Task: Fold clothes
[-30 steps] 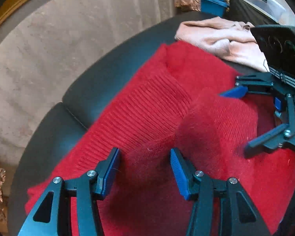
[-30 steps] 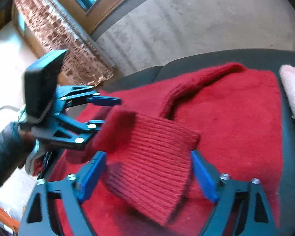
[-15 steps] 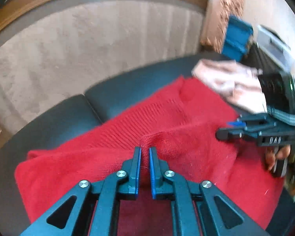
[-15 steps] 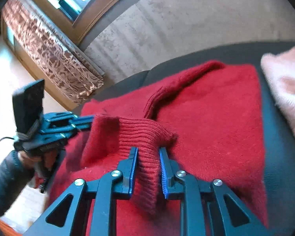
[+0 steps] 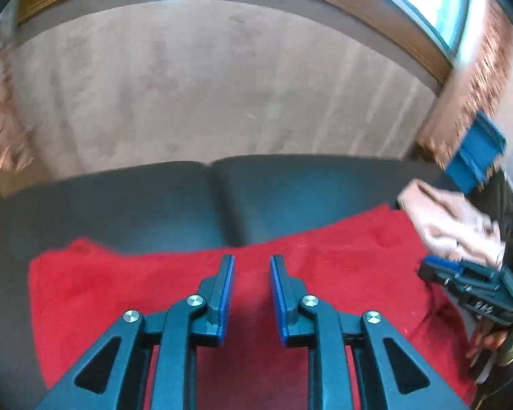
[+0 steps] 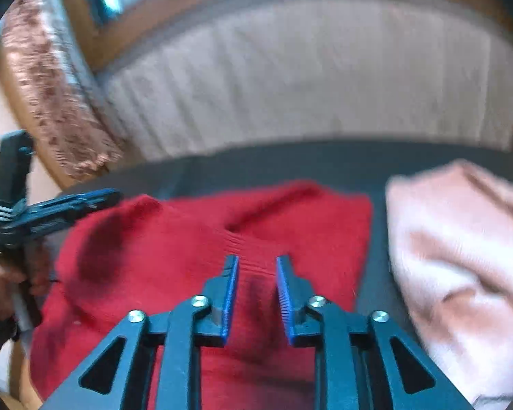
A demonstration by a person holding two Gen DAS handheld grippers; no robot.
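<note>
**Op:** Left-wrist view: my left gripper (image 5: 251, 294) is opening, nothing pinched, above the fuzzy red knit sweater (image 5: 154, 287) spread on the dark cushioned sofa (image 5: 136, 198).

**Obs:** Right?

**Op:** My right gripper (image 6: 256, 299) is opening too; ribbed fabric lies between the jaws, seemingly free, though it's blurred. Fold dropped; next needs a fresh edge.

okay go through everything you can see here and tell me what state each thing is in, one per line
red sweater: lying partly folded on the dark cushion, ribbed part under the right gripper.
pink garment: crumpled beside the sweater.
left gripper: jaws opening, nothing pinched.
right gripper: jaws opening, above the ribbed knit, not gripping.
</note>
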